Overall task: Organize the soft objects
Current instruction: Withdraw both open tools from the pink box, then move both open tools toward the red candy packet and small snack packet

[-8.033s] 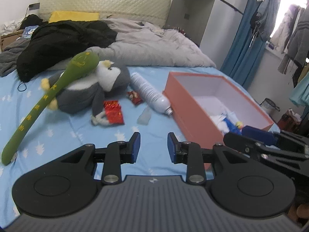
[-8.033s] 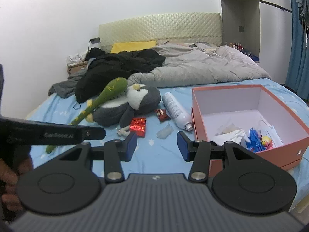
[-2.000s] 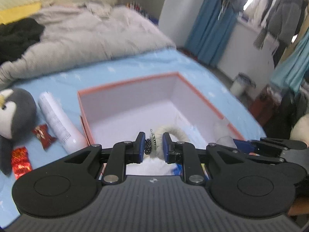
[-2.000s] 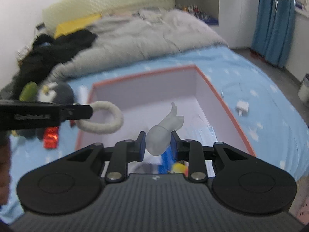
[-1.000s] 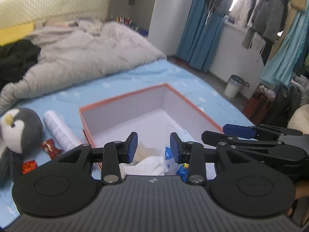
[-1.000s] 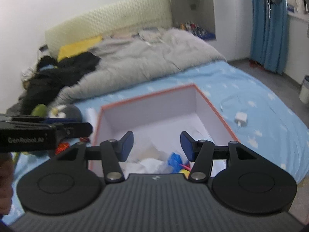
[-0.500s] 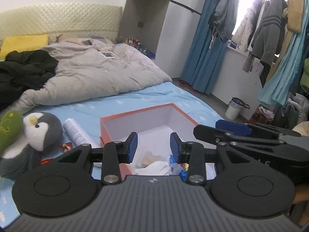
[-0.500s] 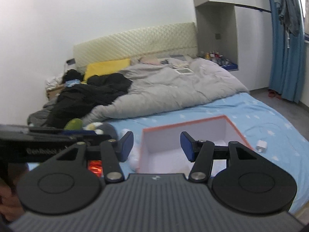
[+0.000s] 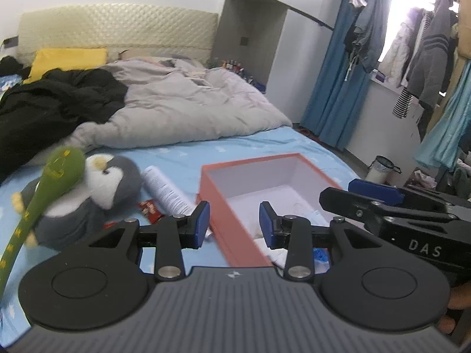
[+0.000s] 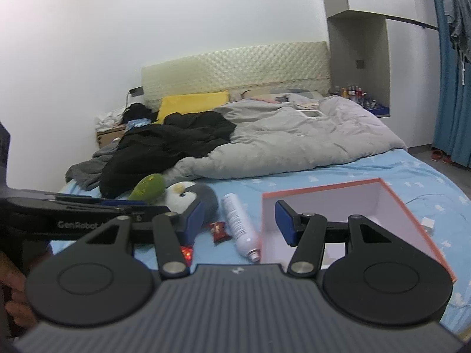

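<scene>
While both tongs are held up above the bed [image 9: 250, 147], nothing is in them. The left tongs [image 9: 234, 223] are spread wide and empty, and the right tongs [image 10: 238, 220] are spread wide and empty too.

The soft toys are not put away yet. The penguin plush [image 9: 97, 194] lies on the blue sheet to the left of the orange box [image 9: 232, 223], and the green plush stick [image 9: 44, 194] leans across it, touching it. A white bottle [image 10: 240, 226] and a red snack pack [image 10: 217, 231] lie between the penguin and the box.

Things could go wrong from here. The penguin is round and fat, so thin tongs might only pinch its fur and let it slip. The green stick is long and floppy, so it might droop, catch on the box rim, or hang out over the side. Lifting one toy could drag the other along, since they touch.

The box has stiff, flat walls, orange outside and white inside. Some small crumpled things already sit in it. The gray blanket [image 10: 294, 144] looks puffy and wrinkled.
</scene>
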